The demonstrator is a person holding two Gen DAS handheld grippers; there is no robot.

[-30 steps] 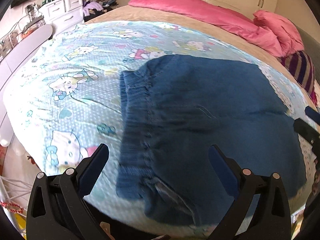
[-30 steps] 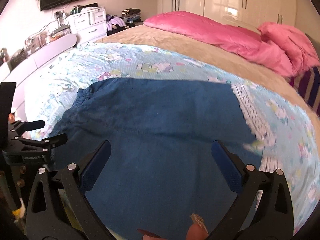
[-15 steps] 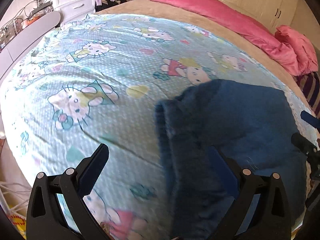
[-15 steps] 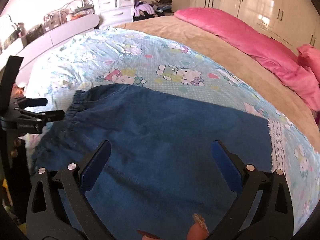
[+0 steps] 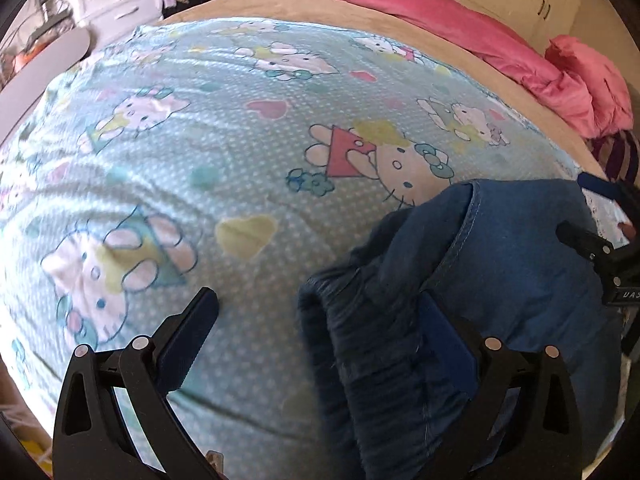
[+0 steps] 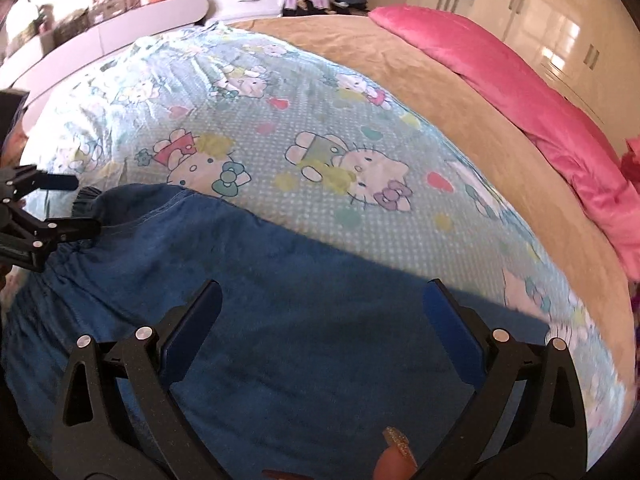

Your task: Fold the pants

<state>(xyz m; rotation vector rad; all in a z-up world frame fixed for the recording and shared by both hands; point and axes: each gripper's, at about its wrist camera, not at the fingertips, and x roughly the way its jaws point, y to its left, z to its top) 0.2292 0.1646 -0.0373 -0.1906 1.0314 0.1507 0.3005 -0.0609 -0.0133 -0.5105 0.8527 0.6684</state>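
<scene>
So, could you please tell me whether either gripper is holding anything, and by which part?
Nothing is held: the left gripper and right gripper are both open above the blue pants.

Bright daylight fills both views — glare on the glossy wardrobe doors point(image 6: 560, 52), motion blur low and right, heavy fisheye bending toward dark corners.

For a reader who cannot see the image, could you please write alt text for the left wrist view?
The open left hand-held gripper hovers over the gathered waistband end of dark blue fabric pants, its right finger on the fabric. The pants lie on a light blue cartoon-cat bedsheet, with a pink blanket beyond.
</scene>
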